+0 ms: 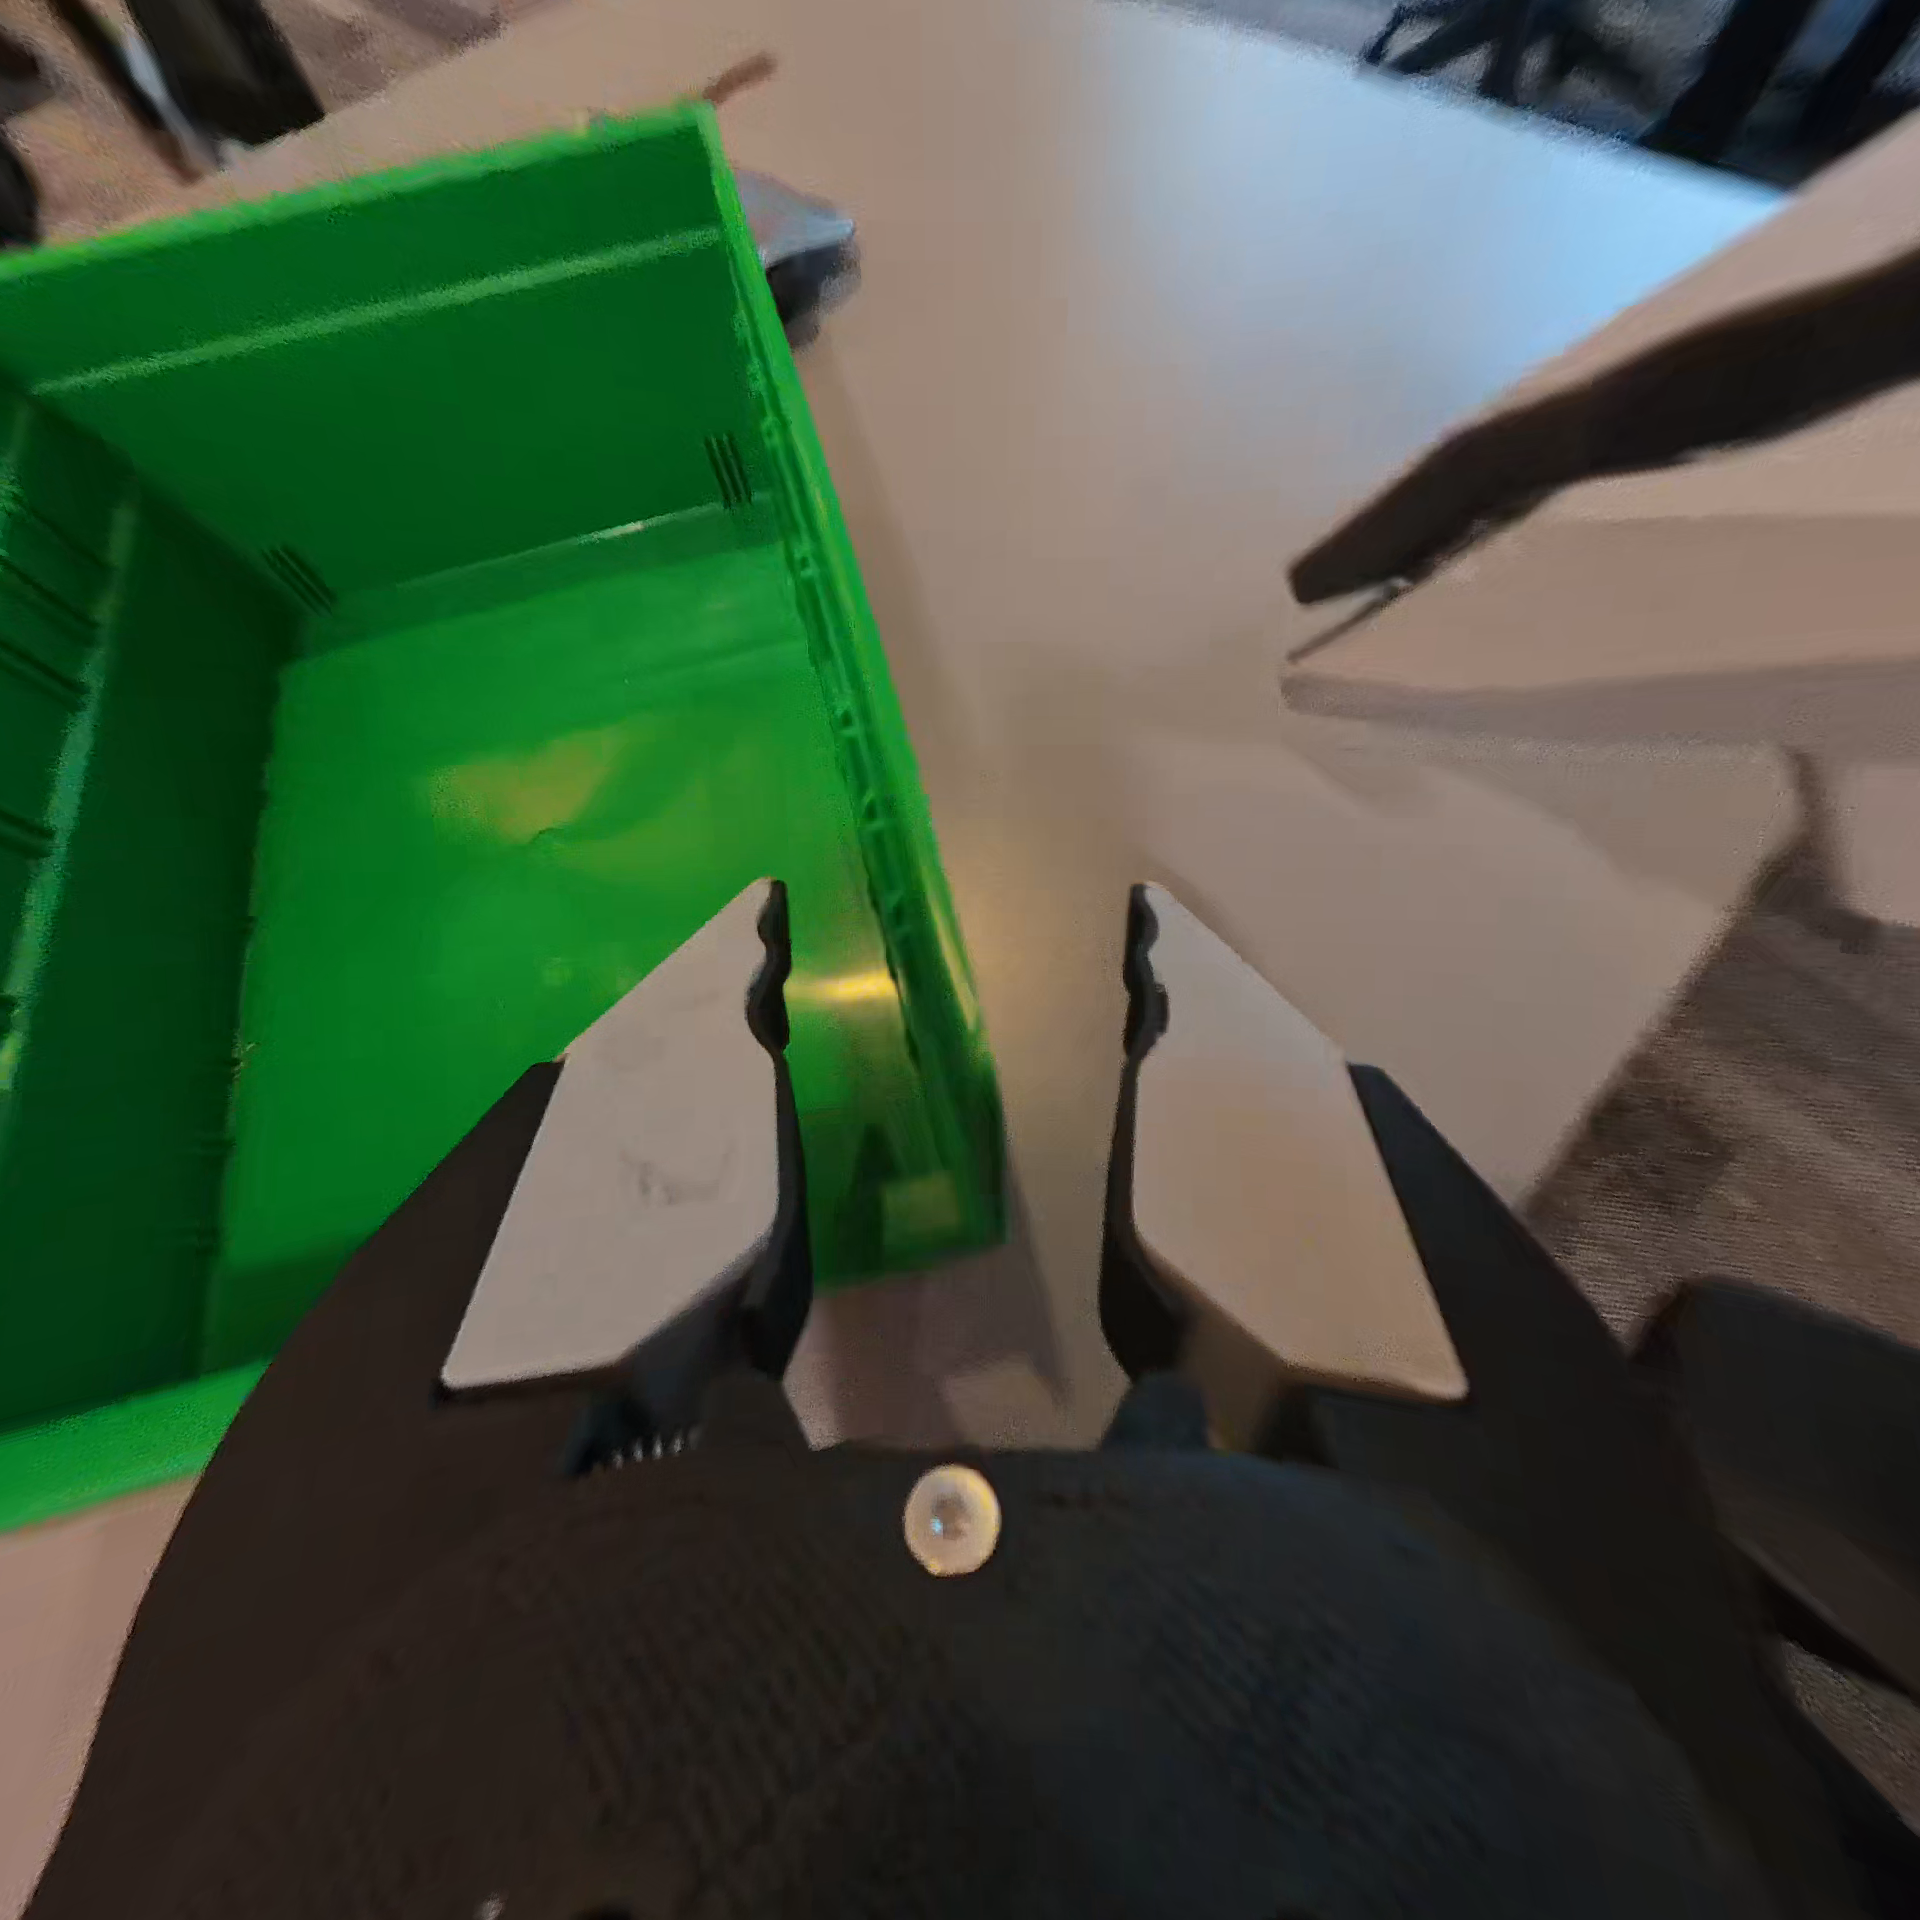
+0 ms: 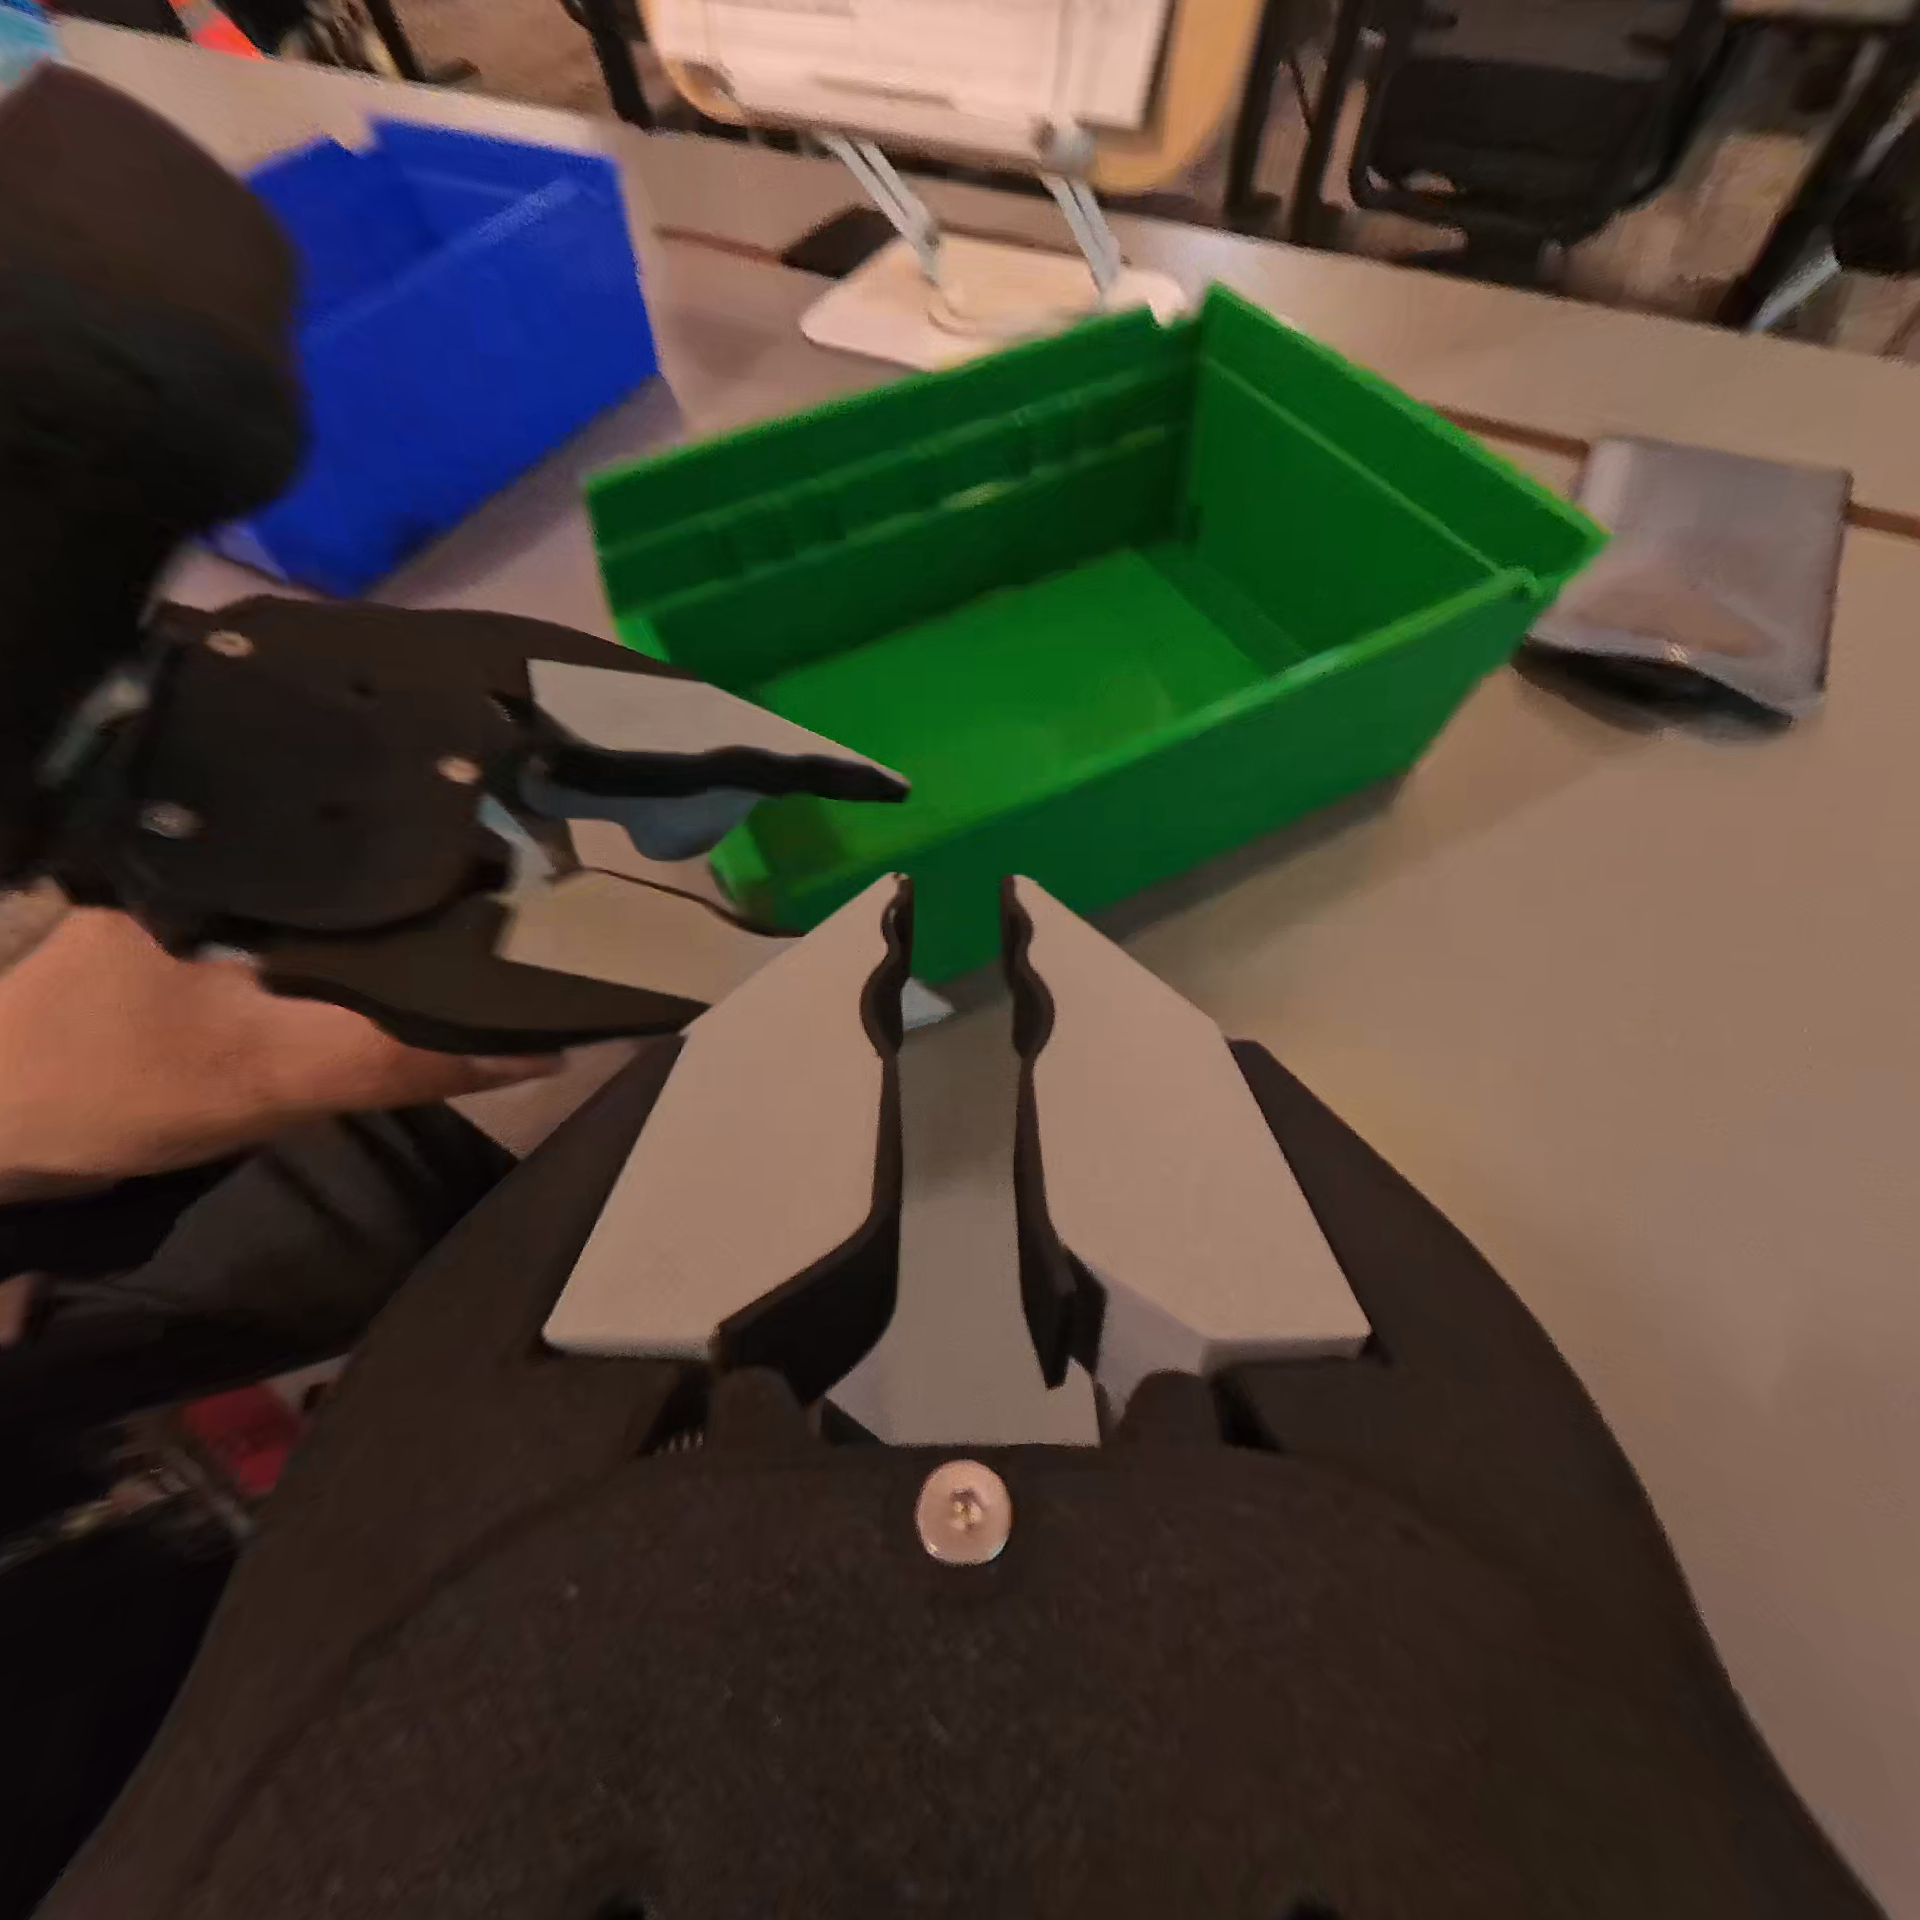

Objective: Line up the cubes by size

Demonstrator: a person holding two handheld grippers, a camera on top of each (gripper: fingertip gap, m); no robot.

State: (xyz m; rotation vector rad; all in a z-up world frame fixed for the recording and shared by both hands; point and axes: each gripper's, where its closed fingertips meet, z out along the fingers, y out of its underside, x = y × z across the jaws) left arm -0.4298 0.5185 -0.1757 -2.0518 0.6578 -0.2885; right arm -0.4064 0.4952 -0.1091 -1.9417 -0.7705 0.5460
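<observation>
We hold our left gripper (image 1: 956, 894) above the near right corner of an open-topped bright green plastic bin (image 1: 499, 831), its two black-edged grey fingers spread wide with nothing between them; one finger hangs over the bin's floor, the other over the pale grey tabletop (image 1: 1091, 468) outside the bin's right wall. The bin's floor is bare where we can see it. From the right wrist view, the same gripper (image 2: 831, 831) reaches in from the left, held in a hand (image 2: 208, 1049), its upper finger tip over the bin's (image 2: 1039, 675) near left corner.

Our right gripper (image 2: 956, 883) hovers above the table (image 2: 1558, 1039) just in front of the green bin's near wall. Its fingers stand close together with a narrow gap between them, and they hold nothing.

We see no cubes in either view, so we cannot tell where they are.

Behind the green bin, to its left, sits a blue plastic bin (image 2: 447, 322). A white monitor stand (image 2: 935, 301) rises beyond the green bin, and a flat dark grey pouch (image 2: 1704, 582) lies on the table to the bin's right. Both views are blurred.
</observation>
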